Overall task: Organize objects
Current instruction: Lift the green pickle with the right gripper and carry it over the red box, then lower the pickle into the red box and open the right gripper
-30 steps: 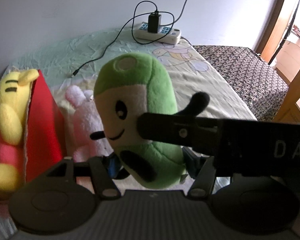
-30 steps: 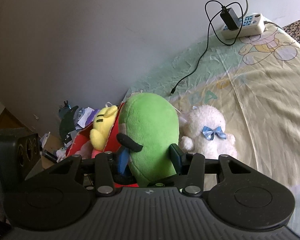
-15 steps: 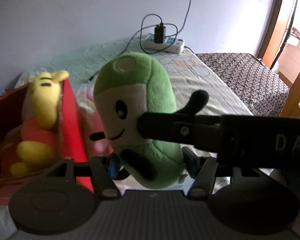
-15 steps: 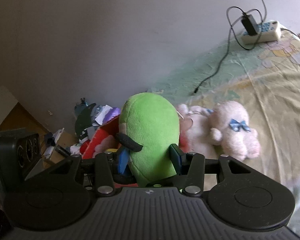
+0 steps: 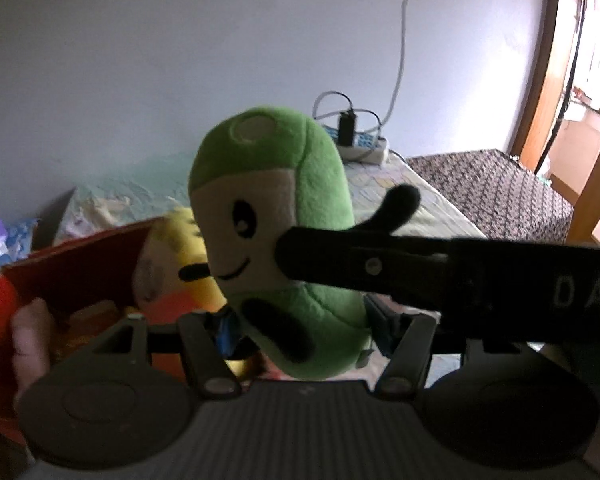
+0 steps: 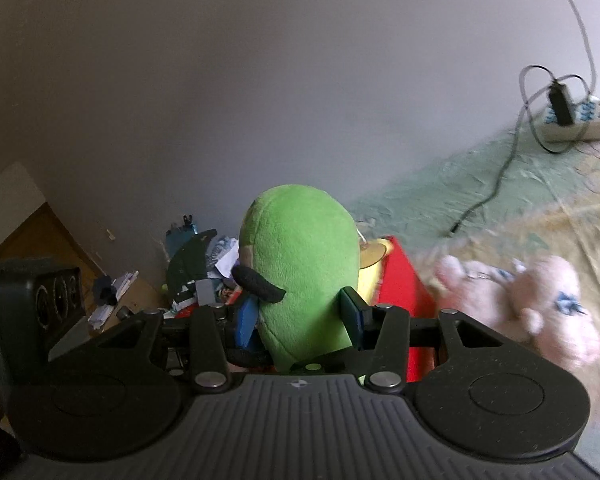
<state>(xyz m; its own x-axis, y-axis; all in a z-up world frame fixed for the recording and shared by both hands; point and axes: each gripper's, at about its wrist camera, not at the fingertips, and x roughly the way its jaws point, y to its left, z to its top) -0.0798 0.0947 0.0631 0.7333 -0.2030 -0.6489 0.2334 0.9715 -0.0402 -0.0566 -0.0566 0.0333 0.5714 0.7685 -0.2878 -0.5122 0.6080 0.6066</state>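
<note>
Both the left tongs point(image 5: 300, 326) and right tongs point(image 6: 300, 316) are clamping the green bean-shaped plush toy point(image 6: 300, 276), holding it aloft over the red cardboard box point(image 5: 72, 264) beside the bed point(image 6: 540, 200).

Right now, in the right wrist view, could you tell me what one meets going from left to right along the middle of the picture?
Clutter pile on the floor → green plush toy held in the right gripper → red box → pink plush toy lying on the bed sheet.
</note>
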